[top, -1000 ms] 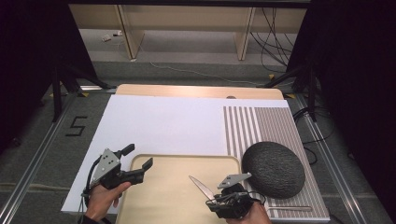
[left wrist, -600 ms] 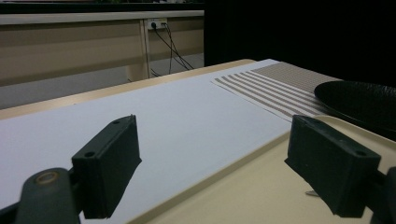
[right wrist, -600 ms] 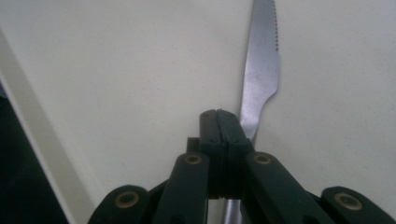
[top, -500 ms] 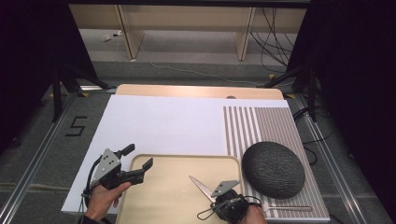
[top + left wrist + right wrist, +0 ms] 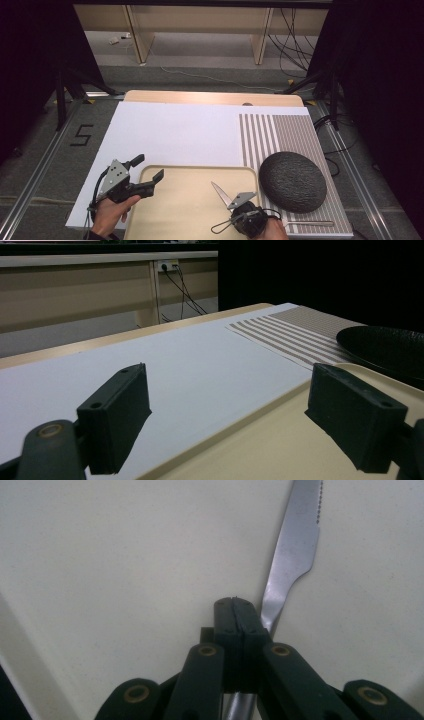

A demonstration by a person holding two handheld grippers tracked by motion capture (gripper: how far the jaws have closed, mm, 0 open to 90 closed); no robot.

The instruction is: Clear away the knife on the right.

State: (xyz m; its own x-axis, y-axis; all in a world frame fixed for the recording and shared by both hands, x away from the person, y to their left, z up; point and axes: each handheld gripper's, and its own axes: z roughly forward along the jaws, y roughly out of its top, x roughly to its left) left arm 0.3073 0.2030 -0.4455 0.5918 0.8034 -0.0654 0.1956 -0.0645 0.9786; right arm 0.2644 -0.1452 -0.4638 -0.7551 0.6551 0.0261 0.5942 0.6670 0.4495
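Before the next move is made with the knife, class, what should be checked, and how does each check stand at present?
1. Right gripper closed: ok, its jaws are shut together.
2. Knife actually clamped: cannot tell; the blade emerges beside the shut jaws and the handle runs beneath them.
3. Knife over the tray: ok.
4. Left gripper free: ok, it is open with nothing between its jaws, at the tray's left edge.
5. Dark bowl out of the way: ok, it sits on the striped mat, apart from the blade.
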